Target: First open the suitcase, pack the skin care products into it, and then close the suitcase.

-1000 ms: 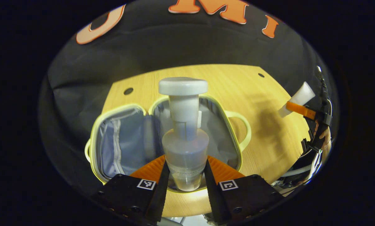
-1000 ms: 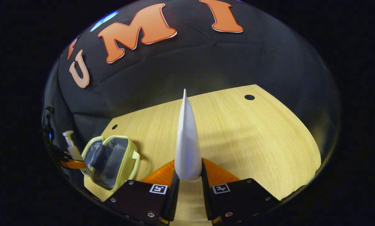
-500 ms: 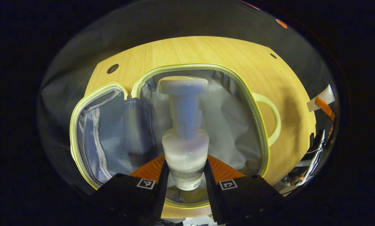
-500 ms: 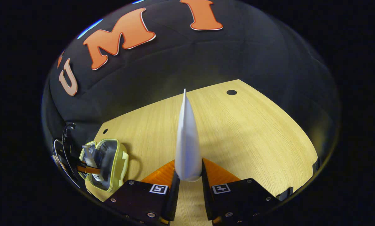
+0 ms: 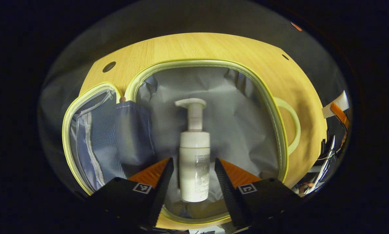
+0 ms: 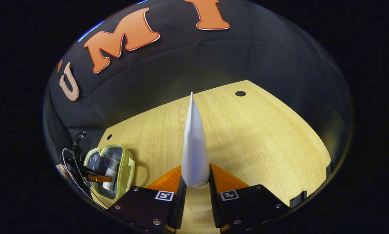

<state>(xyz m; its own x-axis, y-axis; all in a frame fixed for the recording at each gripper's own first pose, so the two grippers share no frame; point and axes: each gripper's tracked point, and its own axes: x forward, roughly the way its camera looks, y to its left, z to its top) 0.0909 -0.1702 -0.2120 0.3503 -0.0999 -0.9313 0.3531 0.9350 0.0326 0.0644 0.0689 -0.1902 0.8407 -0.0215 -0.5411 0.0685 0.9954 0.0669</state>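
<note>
Pale wood-grain surface [image 5: 194, 48] carries the open suitcase [image 5: 210, 63], a small soft case with a yellow-green rim and a grey lining. Inside its main compartment lies the pump bottle [image 5: 194, 162], flat on the lining with its pump head pointing away from the camera. The left tongs [image 5: 193, 175] hang over that compartment with their two fingers spread to either side of the bottle's body, a gap showing on each side, so they grip nothing. To the left of the bottle, the lid half [image 5: 93, 136] lies folded out, with a mesh pocket and a zip line on its inner face. A loop handle [image 5: 292, 125] sticks out from the case's right edge onto the wood.

In the right gripper view, the right tongs [image 6: 195, 188] are clamped on a white tube [image 6: 194, 146], which stands up between the fingers and tapers to a thin flat edge at the top. They are held above bare wood, well apart from the suitcase [image 6: 127, 169], which sits at the far left of that view with the bottle [image 6: 110, 175] inside it.
</note>
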